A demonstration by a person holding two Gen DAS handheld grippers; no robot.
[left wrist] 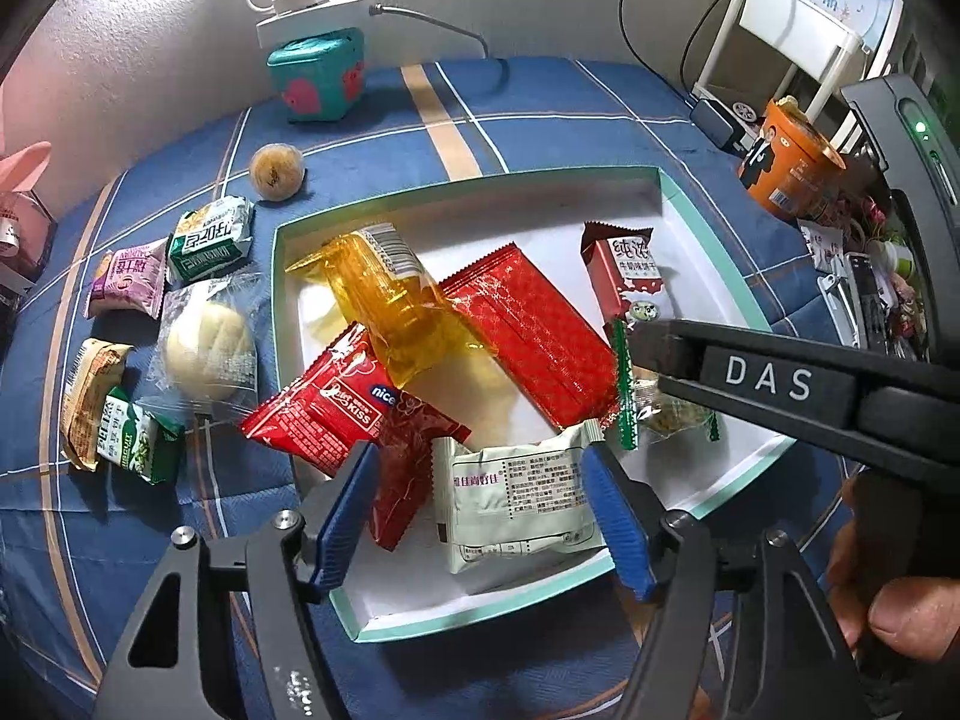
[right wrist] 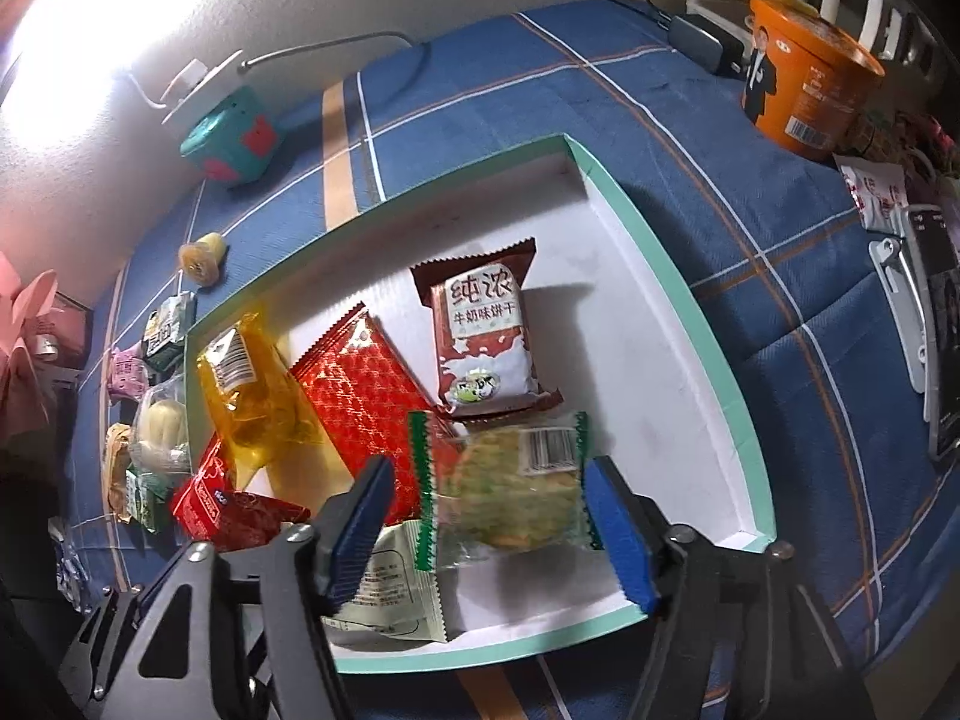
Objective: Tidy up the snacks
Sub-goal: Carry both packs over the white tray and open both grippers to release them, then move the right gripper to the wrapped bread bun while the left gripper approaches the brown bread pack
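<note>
A blue plaid cloth (left wrist: 570,114) covers the bench, and on it sits a shallow white cardboard tray with a mint-green rim (right wrist: 678,276) holding a long red foil packet (right wrist: 360,396), an amber transparent packet (left wrist: 390,294), a brown-and-white milk biscuit packet (right wrist: 486,342) and a pale cream packet (left wrist: 516,498). Left of the tray, on the cloth, lie several smaller wrapped snacks, among them a clear-wrapped round bun (left wrist: 204,348). The left gripper (left wrist: 480,516) hangs over the cream packet with jaws released, and the right gripper (right wrist: 486,516) hangs spread around a clear green-edged cracker packet (right wrist: 510,492) without pinching it.
</note>
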